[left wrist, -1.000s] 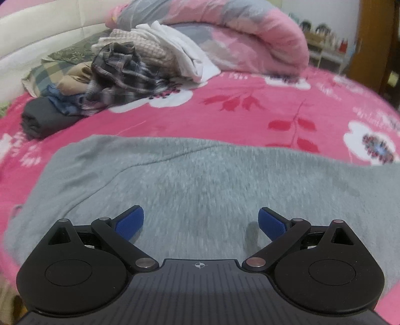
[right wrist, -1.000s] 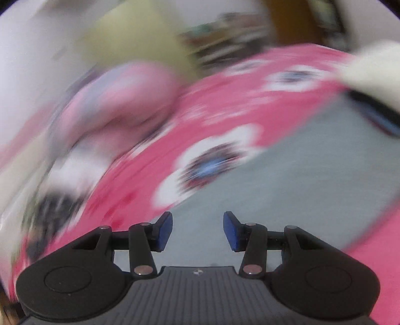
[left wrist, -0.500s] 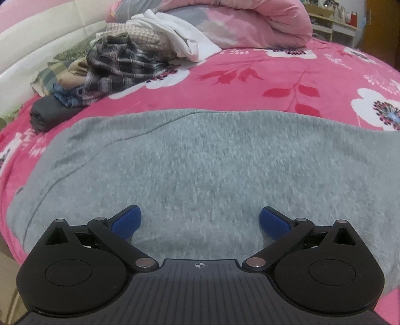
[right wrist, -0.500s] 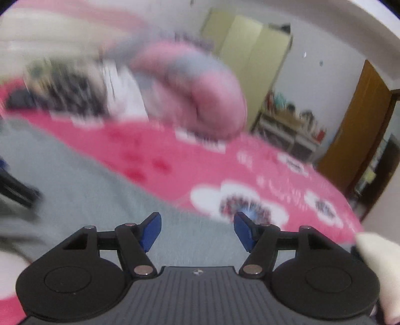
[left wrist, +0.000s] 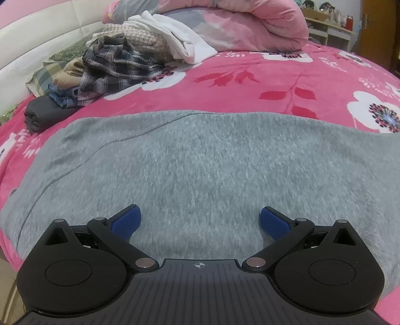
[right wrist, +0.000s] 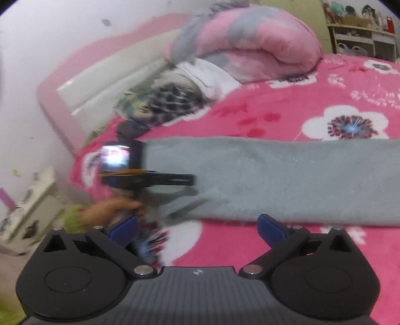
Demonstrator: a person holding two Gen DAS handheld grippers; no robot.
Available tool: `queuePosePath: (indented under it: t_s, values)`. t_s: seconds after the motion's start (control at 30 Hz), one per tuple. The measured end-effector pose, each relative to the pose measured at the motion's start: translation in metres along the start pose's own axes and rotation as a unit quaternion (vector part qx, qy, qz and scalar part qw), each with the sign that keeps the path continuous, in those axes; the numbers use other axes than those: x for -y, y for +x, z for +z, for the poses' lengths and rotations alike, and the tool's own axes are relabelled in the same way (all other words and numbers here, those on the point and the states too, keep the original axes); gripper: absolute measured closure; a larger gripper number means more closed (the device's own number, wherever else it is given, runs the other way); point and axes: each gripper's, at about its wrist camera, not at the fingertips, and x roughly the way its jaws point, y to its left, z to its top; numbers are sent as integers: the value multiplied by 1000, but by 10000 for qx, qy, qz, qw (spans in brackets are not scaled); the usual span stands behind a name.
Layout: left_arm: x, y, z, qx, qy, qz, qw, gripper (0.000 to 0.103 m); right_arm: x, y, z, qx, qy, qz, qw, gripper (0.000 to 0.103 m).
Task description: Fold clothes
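A grey knit garment lies flat across the pink flowered bed, folded into a long band in the right wrist view. My left gripper is open and empty, low over the garment's near part. In the right wrist view the left gripper reaches over the garment's left end, held by a hand. My right gripper is open and empty, above the bed just in front of the garment's near edge.
A heap of unfolded clothes with a plaid shirt and white cloth lies at the back left by the headboard. A dark folded item sits beside it. A rolled pink duvet is behind. Shelves stand at the far right.
The left gripper moved closer over the grey garment. The right gripper swung round to face the headboard and opened wider; the garment and left gripper are now in its view.
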Motion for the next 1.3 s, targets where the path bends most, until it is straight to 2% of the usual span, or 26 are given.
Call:
queuePosePath:
  t_s: [0.1,0.17,0.23,0.37,0.43,0.63,1.3]
  values:
    - [-1,-1,-1,6,-29,-3,10000,0,14,56,0,143,2,-762,9970,2]
    - [0,-1,-1,8,-40,13,10000,0,26,81,4,458,-73,-1159,9922,2]
    - [1,0,-1,14,-37,38,10000,0,39,99,11,563,27,-1545,9864,2]
    - [2,-1,-2,34,-50,77,10000,0,64,135,25,728,241,-2279,9707,1]
    - [2,-1,-2,30,-68,100,9999,0,75,157,29,730,267,-2727,9590,1]
    - [4,-2,-3,44,-79,172,9998,0,86,183,15,734,196,-3123,9469,0]
    - [16,-9,-2,-35,49,533,9986,0,87,180,13,822,260,-3053,9483,0]
